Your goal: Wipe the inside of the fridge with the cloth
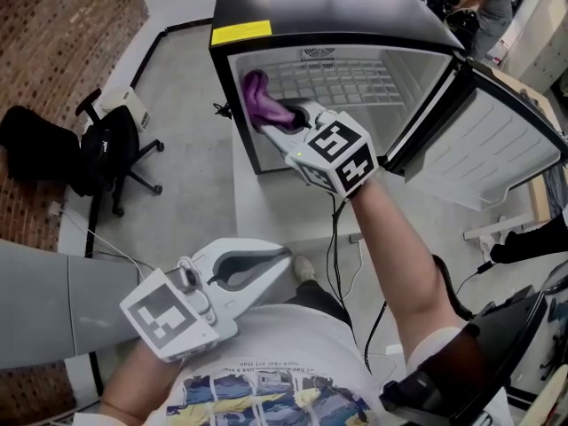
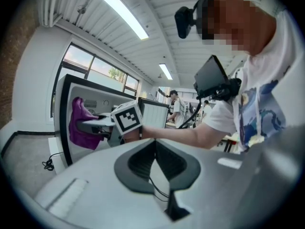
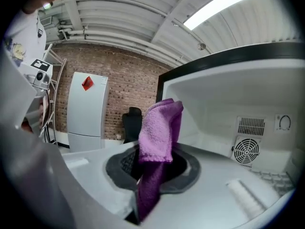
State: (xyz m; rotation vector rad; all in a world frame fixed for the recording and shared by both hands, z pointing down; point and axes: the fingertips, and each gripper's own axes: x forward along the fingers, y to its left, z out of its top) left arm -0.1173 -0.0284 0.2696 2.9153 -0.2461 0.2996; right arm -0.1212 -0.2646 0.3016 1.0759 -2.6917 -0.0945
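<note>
Grey concrete floor (image 1: 191, 176) with a brick wall (image 1: 53, 25) at your 10 o'clock. A black office chair (image 1: 115, 149) stands on the floor at 9 o'clock.

The fridge (image 1: 328, 7) is at your 12 o'clock. It is a small boxy unit with a black top and a smooth white plastic lining. Its door (image 1: 497, 140) is swung open toward 2 o'clock, showing a ribbed white inner face.

Right gripper (image 1: 282, 121): the jaws are closed on the cloth (image 1: 260, 96), which is pinched between the dark ridged pads.
- The cloth is purple terry with a soft nap. It is folded over above the jaws, with a darker tail hanging below.
- Your arm reaches it into the left side of the fridge opening, by the left inner wall.
- Contact between cloth and wall cannot be confirmed.

Left gripper (image 1: 282, 257): the jaws are drawn together with nothing between them. You hold it low near your torso at 7 o'clock, well apart from the fridge.

Both grippers are smooth white plastic, and each carries a cube with black-and-white square markers.

Inside the fridge:
- A white wire shelf (image 1: 342, 82) with a grid pattern.
- On the back wall, a round fan grille (image 3: 246, 150) with a slotted vent above it.

Labels:
- A yellow rectangular label (image 1: 240, 32) sits on the fridge's top front edge. Its print is too small to read.
- The right gripper view shows a tall white cabinet (image 3: 86, 109) against the brick wall, with a red diamond sticker that is illegible.
</note>
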